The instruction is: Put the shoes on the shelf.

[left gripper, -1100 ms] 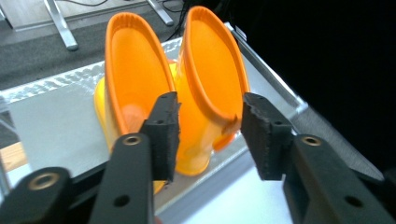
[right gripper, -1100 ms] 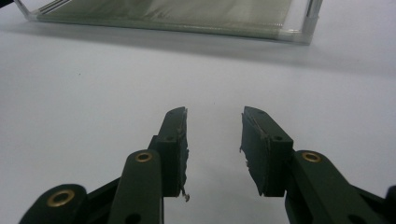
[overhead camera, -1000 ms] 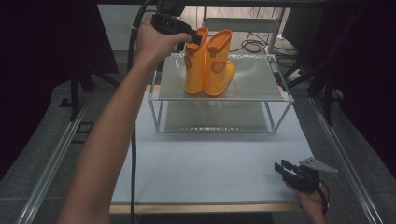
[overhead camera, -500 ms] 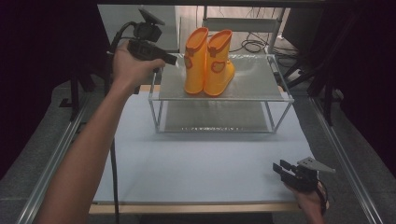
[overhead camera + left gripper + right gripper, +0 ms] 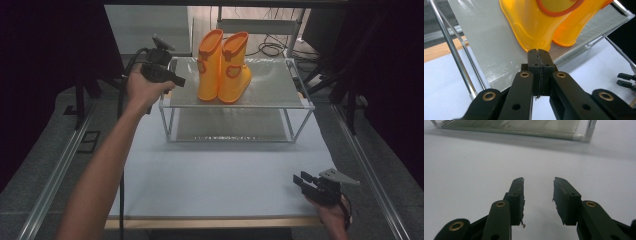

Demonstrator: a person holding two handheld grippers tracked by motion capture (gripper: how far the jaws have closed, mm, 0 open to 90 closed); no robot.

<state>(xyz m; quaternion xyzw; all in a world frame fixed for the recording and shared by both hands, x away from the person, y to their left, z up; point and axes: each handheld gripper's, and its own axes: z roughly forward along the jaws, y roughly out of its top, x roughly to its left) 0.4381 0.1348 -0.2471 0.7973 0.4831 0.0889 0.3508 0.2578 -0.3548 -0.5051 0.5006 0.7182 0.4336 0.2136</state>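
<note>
pair of glossy orange rubber boots (image 5: 223,66): upright, side by side on top shelf of metal-framed two-tier rack (image 5: 260,102), left of centre. left gripper (image 5: 176,81): at rack's left edge, just beside the boots, apart from them; jaws pressed together, just closed, nothing between. right gripper (image 5: 302,181): on pale blue table (image 5: 215,175), near right corner; jaws parted, empty.

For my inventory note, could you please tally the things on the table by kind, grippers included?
Orange rubber boots: 2, standing side by side on the rack's top shelf.
Metal two-tier rack: 1.
Hand-held grippers: 2, the left gripper shut and empty, the right gripper open and empty.
Total: 5.
</note>
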